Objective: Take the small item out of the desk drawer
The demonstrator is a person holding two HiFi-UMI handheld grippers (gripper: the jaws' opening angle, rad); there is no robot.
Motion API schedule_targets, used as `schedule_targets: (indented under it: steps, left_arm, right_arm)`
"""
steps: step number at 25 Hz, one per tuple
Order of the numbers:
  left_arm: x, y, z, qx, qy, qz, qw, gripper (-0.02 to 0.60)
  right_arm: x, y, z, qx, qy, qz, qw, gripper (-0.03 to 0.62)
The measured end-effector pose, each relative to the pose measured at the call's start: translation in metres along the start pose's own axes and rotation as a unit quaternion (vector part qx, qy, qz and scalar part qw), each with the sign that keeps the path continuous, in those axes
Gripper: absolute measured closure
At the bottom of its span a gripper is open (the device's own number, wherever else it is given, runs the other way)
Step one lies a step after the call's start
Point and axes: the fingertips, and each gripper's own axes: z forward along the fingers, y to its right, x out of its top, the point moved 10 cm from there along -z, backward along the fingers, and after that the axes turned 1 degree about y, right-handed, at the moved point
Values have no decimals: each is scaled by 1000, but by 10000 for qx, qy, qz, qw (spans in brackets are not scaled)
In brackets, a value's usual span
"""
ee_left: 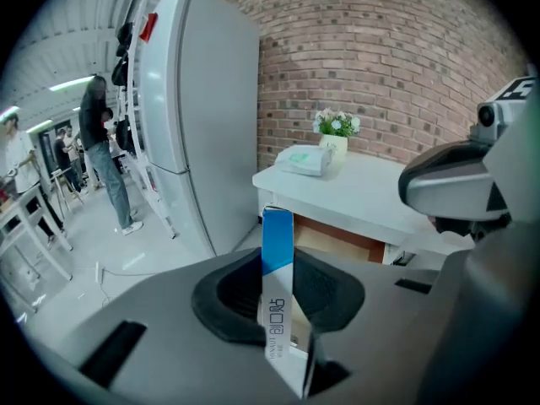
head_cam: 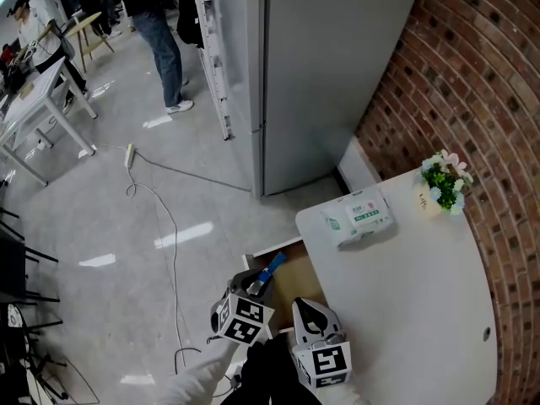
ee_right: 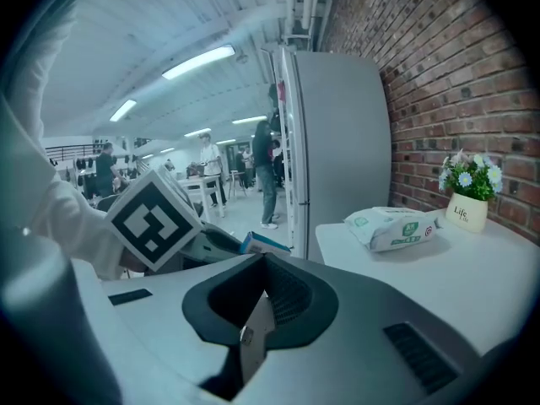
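A small blue-and-white box (ee_left: 277, 264) stands upright between the jaws of my left gripper (ee_left: 283, 332), which is shut on it. From the head view the same box (head_cam: 272, 267) is held over the open desk drawer (head_cam: 297, 287), with my left gripper (head_cam: 257, 291) at the drawer's left edge. The drawer's wooden inside (ee_left: 337, 240) shows under the white desk (ee_left: 371, 205). My right gripper (head_cam: 310, 317) hovers beside the left one at the desk's near corner. Its jaws (ee_right: 253, 337) are shut with nothing in them. The box's blue end (ee_right: 266, 243) shows beyond them.
On the desk lie a pack of wet wipes (head_cam: 359, 218) and a small pot of flowers (head_cam: 443, 184) by the brick wall (head_cam: 472, 74). A tall grey refrigerator (head_cam: 329, 66) stands behind the desk. A cable (head_cam: 164, 226) trails over the floor, and people stand far off.
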Motion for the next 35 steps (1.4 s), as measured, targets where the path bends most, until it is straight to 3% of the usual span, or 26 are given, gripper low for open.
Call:
schedule_targets:
  steps: [6,17,35]
  left_arm:
    - [10,-3,-42,211,427,-381,9981,494]
    - [16,5,-118,695,1081,-391,9909,494]
    - [-20,19,-197,1220,1540,-841,9769,494]
  right_arm:
    - [8,-10,-4,78,125,-100,9998,568]
    - [18,-26,-19,136,263,24,9996,568]
    - [31,-52,-41,252,461,-67,9986,568]
